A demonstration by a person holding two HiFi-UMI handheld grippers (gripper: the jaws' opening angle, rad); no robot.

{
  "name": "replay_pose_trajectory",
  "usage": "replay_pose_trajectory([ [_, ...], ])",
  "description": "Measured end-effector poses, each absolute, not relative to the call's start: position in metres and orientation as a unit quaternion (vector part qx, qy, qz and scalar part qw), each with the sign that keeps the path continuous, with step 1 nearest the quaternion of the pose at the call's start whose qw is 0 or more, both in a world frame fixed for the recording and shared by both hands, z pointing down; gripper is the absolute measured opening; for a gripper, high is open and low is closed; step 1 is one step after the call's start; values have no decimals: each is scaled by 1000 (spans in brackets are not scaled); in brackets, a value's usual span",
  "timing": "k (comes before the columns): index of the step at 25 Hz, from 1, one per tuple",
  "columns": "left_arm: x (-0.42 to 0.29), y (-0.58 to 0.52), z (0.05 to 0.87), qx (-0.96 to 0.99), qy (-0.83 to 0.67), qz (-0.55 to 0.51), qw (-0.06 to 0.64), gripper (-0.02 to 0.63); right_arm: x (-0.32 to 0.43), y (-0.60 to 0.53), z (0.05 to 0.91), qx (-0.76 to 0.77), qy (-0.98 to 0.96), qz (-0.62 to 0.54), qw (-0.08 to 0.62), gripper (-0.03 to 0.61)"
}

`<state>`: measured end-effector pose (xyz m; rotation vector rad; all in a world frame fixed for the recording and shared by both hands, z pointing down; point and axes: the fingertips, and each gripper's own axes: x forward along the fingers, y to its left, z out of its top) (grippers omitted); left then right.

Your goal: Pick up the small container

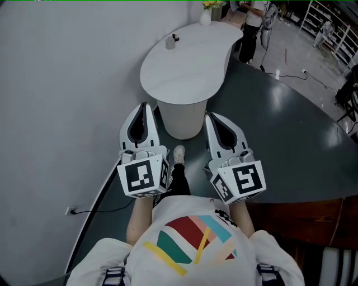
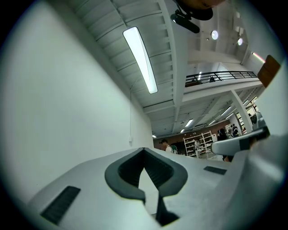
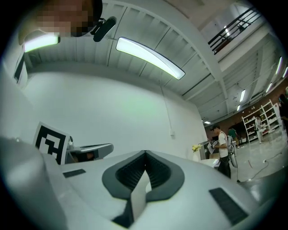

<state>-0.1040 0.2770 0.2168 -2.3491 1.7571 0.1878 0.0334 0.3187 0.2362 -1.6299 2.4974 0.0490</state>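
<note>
Being held pressed together and empty, left gripper [image 1: 144,107] and right gripper [image 1: 210,116], small container [image 1: 170,42] seen well apart on white table [image 1: 184,78].

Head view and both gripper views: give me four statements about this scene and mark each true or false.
1. The small container stands on the white table. True.
2. The left gripper holds the small container. False: its jaws are together with nothing between them, short of the table.
3. The right gripper has its jaws shut and empty. True.
4. The vase of yellow flowers stands on the floor. False: it stands at the table's far end.
</note>
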Motion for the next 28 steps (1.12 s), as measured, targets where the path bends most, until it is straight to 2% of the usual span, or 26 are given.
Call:
replay_pose_trajectory([
  [10,-103,259,209,-799,584,70,124,17,16,298,236,-536,840,35,72,11],
  [23,-120,181,243,-802,589,64,68,17,-1,230,253,-538,842,41,24,11],
  [28,-114,146,244,-806,584,65,70,17,4,191,253,-545,837,46,25,11],
])
